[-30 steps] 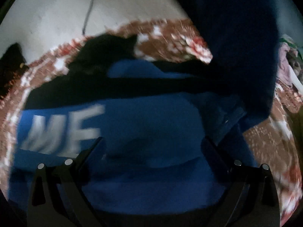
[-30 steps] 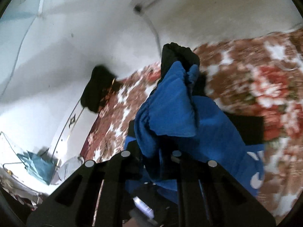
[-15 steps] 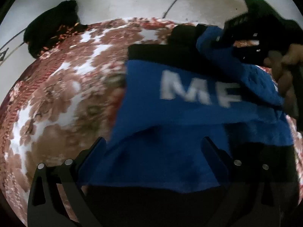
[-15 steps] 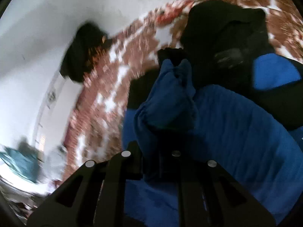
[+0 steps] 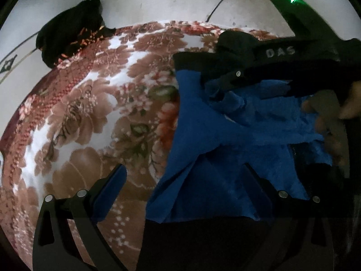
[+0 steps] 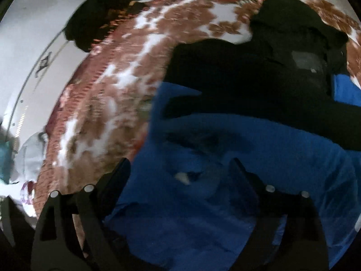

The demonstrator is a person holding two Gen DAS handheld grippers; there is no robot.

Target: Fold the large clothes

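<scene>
A large blue and black garment (image 5: 209, 135) lies on a red-brown floral blanket (image 5: 90, 113). My left gripper (image 5: 183, 178) is open and empty, low over the garment's left edge. In the left wrist view my right gripper (image 5: 227, 85) reaches in from the right, held by a hand, with its tips over bunched blue cloth. In the right wrist view my right gripper (image 6: 179, 171) is open just above the blue fabric (image 6: 225, 203); the black upper part of the garment (image 6: 259, 72) lies beyond.
A separate black cloth (image 5: 70, 29) lies at the blanket's far left corner and also shows in the right wrist view (image 6: 101, 15). White floor (image 5: 158, 0) with a dark cable (image 5: 221, 2) lies beyond. Pale items (image 6: 27, 158) sit left of the blanket.
My right gripper, shut on a bunch of blue cloth before, has lowered to the garment and opened, letting the cloth go. The left gripper's view swung left over the blanket.
</scene>
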